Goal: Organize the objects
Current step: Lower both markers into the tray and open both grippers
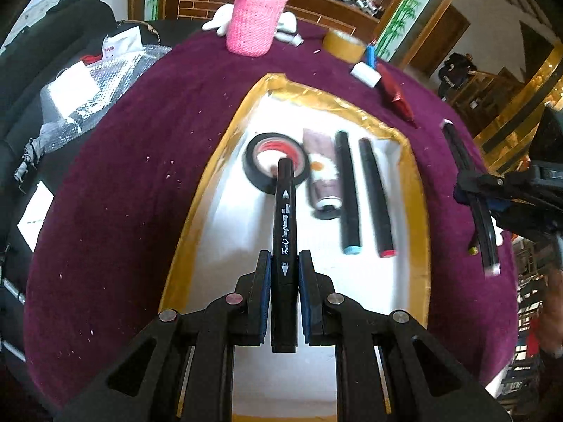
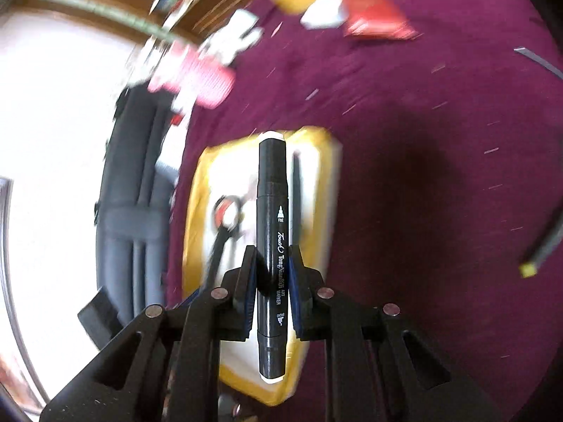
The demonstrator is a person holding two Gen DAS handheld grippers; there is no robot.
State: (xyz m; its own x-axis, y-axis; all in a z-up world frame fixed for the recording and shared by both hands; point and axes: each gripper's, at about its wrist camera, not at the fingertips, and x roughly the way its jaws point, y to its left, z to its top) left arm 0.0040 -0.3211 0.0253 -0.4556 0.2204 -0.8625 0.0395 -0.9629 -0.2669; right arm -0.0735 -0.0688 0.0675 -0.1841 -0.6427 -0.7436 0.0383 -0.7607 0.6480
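Both tongs, left [image 1: 285,263] and right [image 2: 272,263], are clamping stiff, light, slick-barrelled markers [image 1: 284,232] mid-barrel (sensible hold), tray [image 1: 211,183] at twelve o'clock.

My left wrist view is bright and mostly sharp: the marker [image 1: 284,246] between my fingers reads crisply, while the tube [image 1: 322,172] and pens in the tray [image 1: 197,218] smear slightly. The white tray floor glares. The fisheye bends the purple tablecloth [image 1: 140,161] into a dome, and the corners fall to black. At the right edge my other gripper [image 1: 492,190] is soft. My right wrist view is heavily motion-blurred; only the held marker [image 2: 272,246] stays sharp. A blown-out white patch fills the left of the frame, and a dark shadow lies on the cloth at centre right.
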